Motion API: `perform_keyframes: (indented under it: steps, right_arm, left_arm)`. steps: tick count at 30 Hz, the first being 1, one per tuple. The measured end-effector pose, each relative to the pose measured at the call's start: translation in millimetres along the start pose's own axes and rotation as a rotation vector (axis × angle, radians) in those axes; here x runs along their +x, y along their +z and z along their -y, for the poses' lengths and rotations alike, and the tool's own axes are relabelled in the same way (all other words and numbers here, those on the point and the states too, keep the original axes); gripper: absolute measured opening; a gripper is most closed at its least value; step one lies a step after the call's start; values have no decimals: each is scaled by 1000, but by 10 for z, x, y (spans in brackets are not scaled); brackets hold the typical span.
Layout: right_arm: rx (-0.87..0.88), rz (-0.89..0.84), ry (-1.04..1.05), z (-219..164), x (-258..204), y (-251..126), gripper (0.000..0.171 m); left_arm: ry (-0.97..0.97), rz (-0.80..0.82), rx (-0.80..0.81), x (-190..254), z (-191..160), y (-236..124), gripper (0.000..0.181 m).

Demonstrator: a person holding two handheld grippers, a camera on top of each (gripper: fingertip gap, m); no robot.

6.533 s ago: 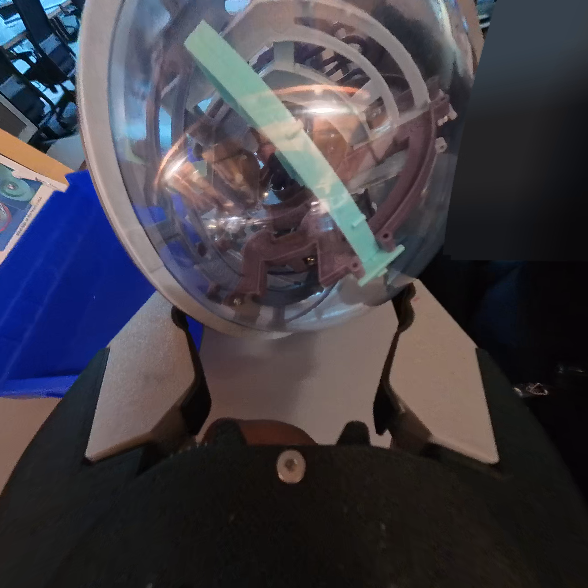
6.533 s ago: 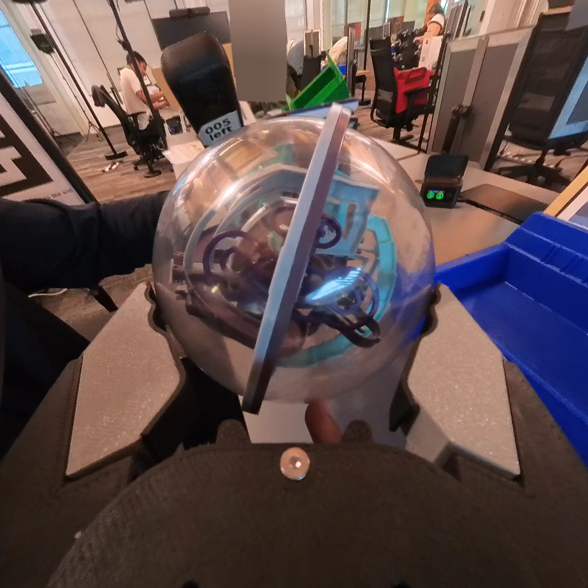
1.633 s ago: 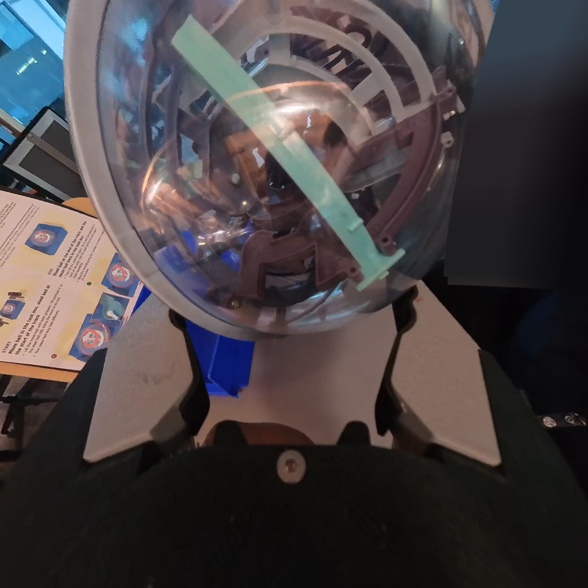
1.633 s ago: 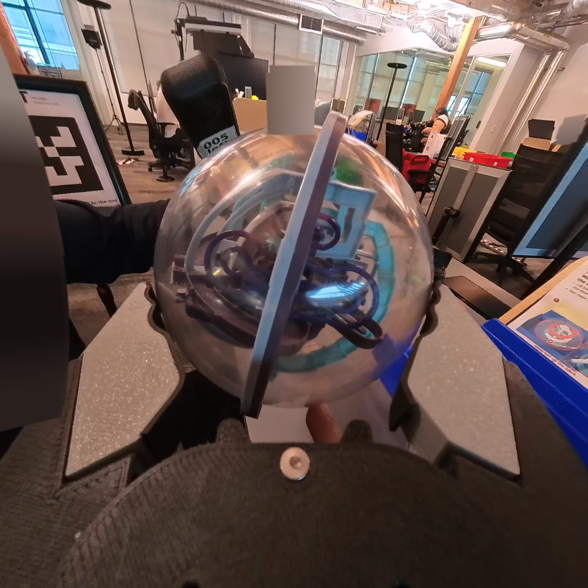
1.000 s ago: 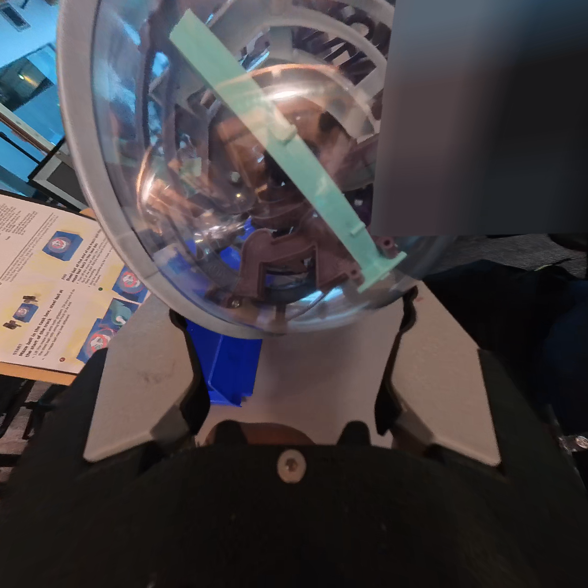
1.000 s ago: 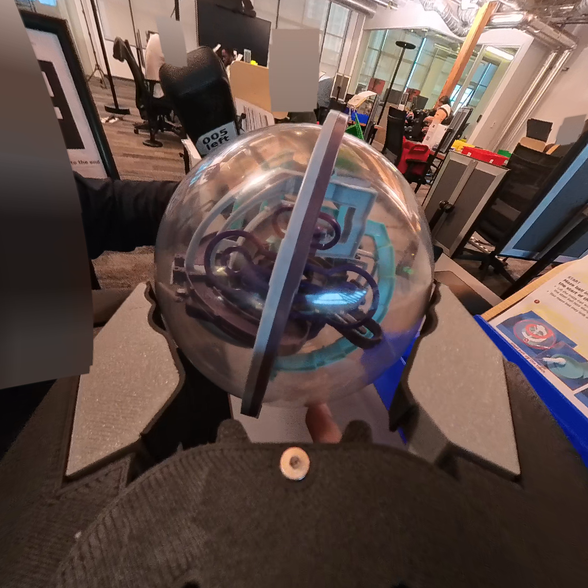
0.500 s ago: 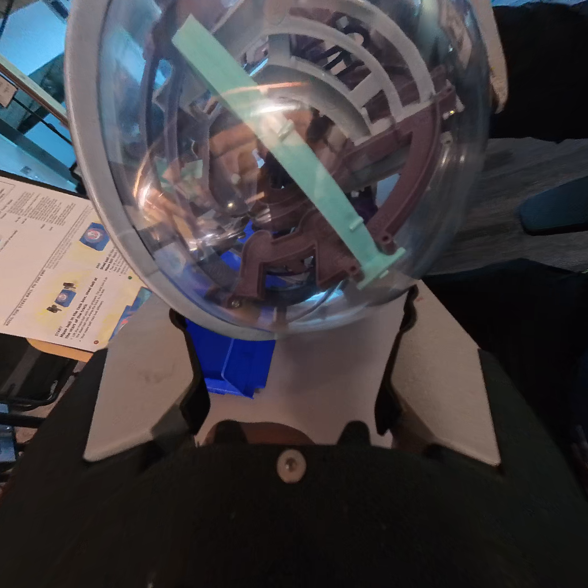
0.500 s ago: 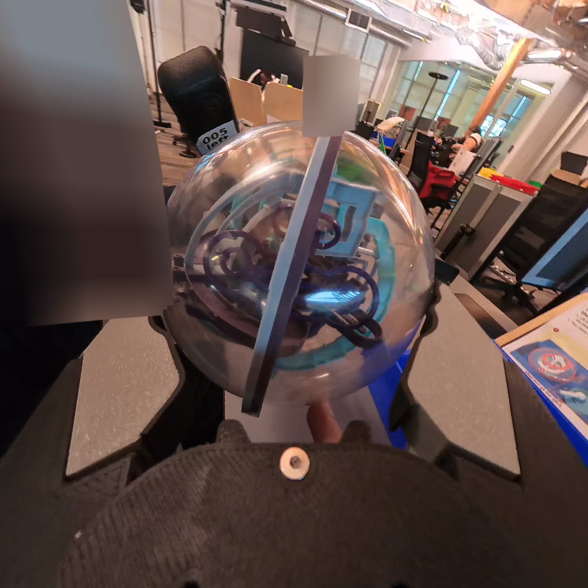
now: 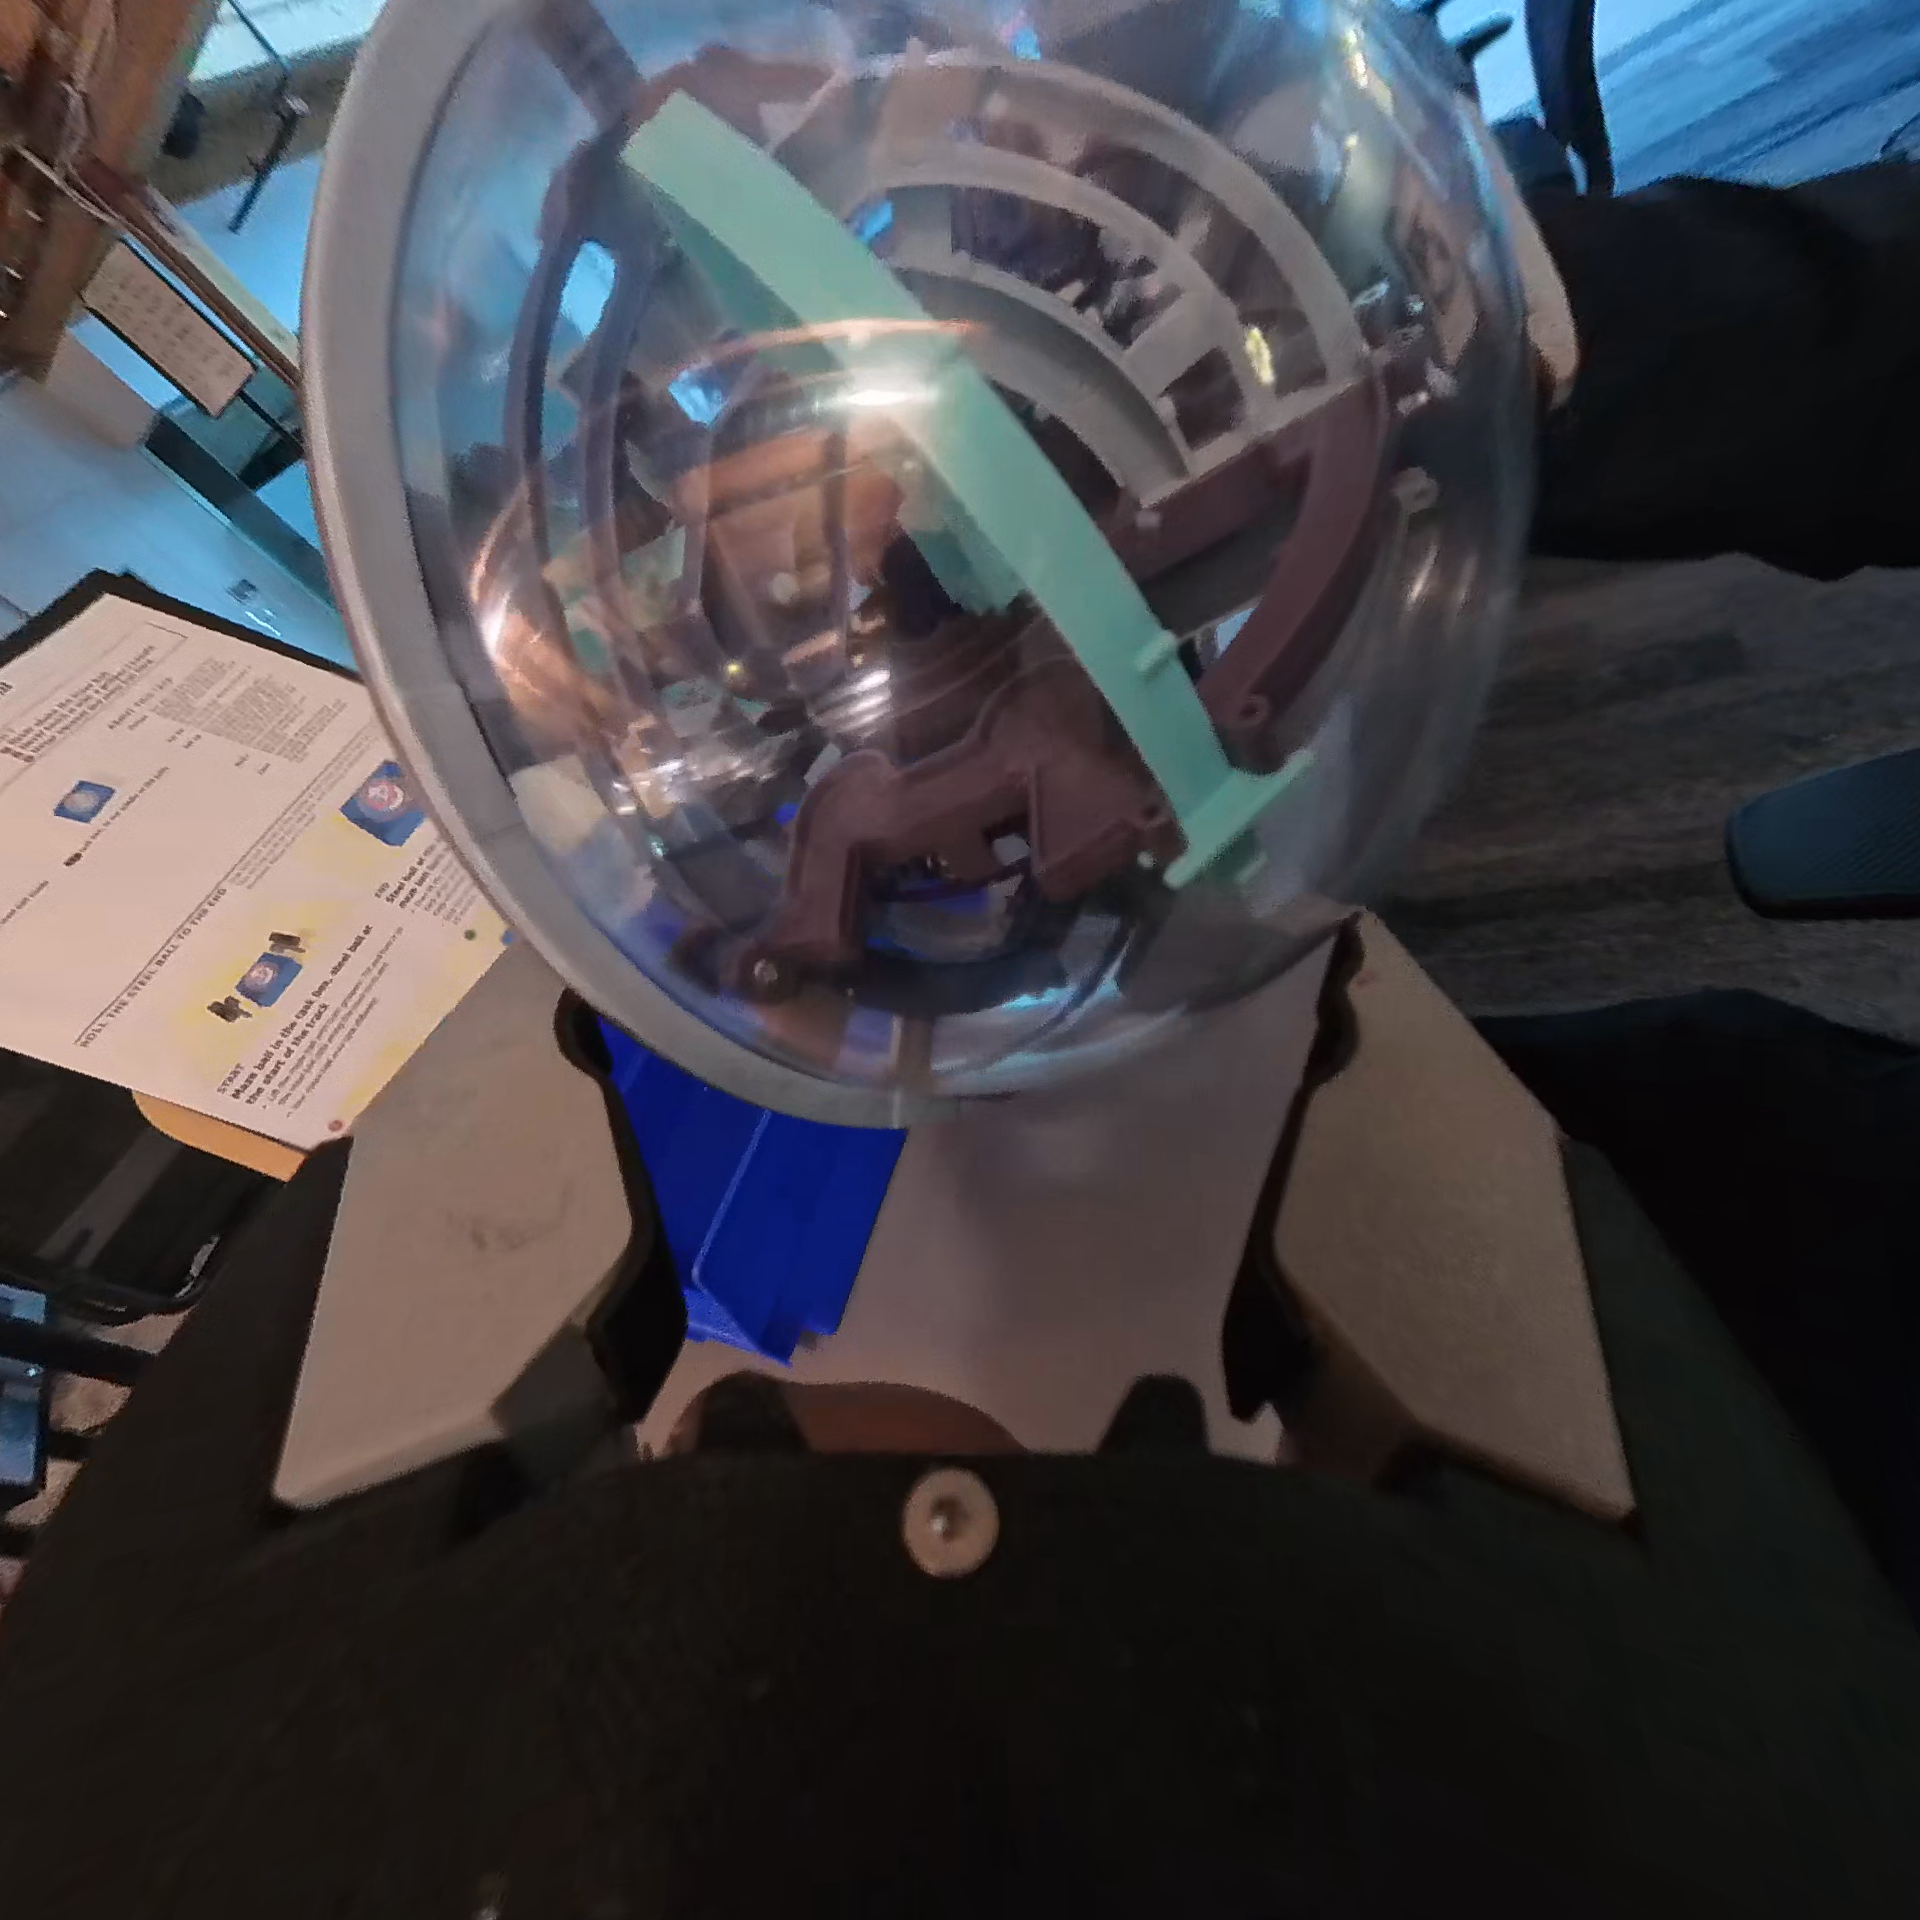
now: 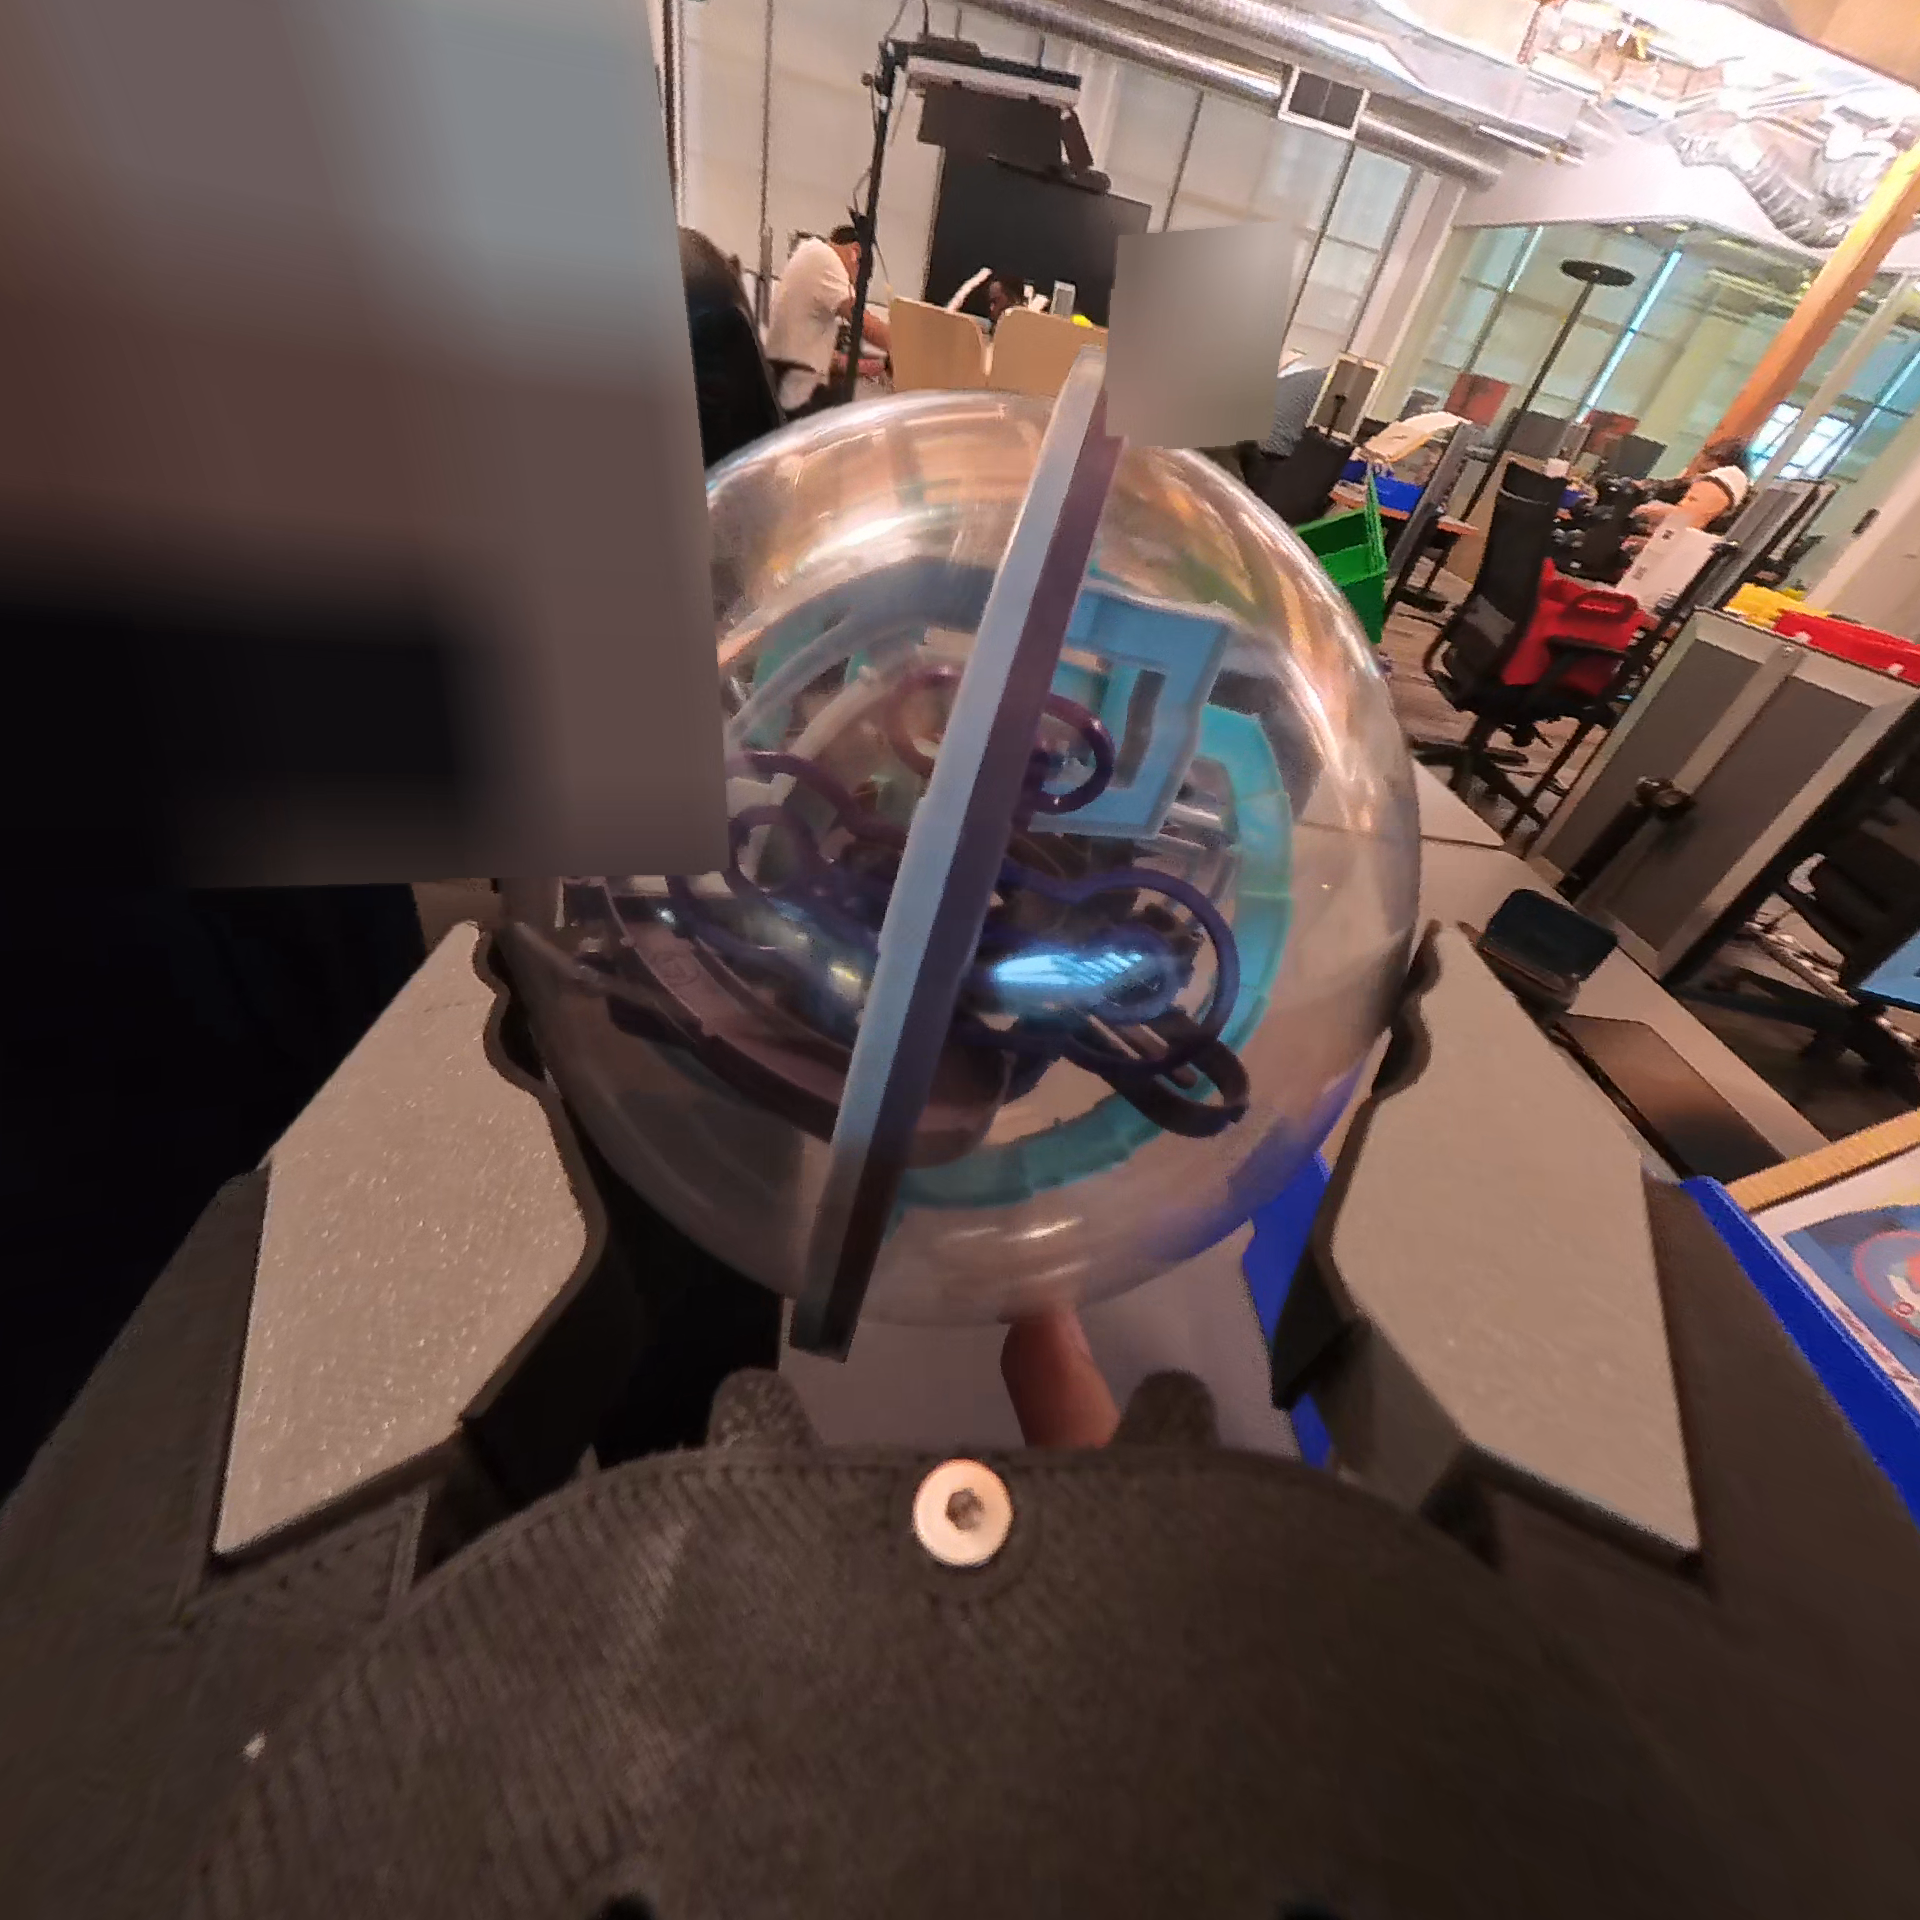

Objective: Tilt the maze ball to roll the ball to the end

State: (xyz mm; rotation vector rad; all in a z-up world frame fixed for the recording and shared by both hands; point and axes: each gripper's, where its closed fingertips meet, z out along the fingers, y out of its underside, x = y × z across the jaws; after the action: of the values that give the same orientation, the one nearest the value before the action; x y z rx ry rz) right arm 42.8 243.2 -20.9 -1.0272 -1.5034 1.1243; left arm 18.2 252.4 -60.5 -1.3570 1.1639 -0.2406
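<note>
The maze ball is a clear sphere with a grey equator ring and teal, purple and grey tracks inside. It is held in the air between both grippers. My left gripper is shut on its lower part, with the grey fingers pressed against the shell on either side. My right gripper is shut on the same maze ball from the opposite side, and the ring runs steeply up and down in that view. A small shiny bead shows deep inside. I cannot tell if it is the steel ball.
A blue bin sits below the sphere, and its edge also shows in the right wrist view. A printed instruction sheet lies on a board at left. Office chairs, desks and people stand farther back. A chair arm is at right.
Both grippers have tipped together with the sphere. The background has slid in both views and the right view looks higher into the room. The grip on the sphere is unchanged.
</note>
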Motion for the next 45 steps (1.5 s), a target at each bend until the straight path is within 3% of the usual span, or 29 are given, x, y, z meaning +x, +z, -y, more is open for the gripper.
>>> perform_keyframes:
  steps: [1,21,33,45]
  right_arm:
    - [9,10,2,18,-7,-6,157]
    - [53,107,-4,226,-82,-98,157]
    - [-67,121,14,-397,-156,-5,157]
    - [-135,145,38,-1023,-266,54,157]
  left_arm:
    - [-1,6,16,2,31,-10,135]
    - [-4,80,172,25,344,-74,135]
    - [-15,68,180,278,-149,28,135]
    - [-81,101,47,618,-772,217,135]
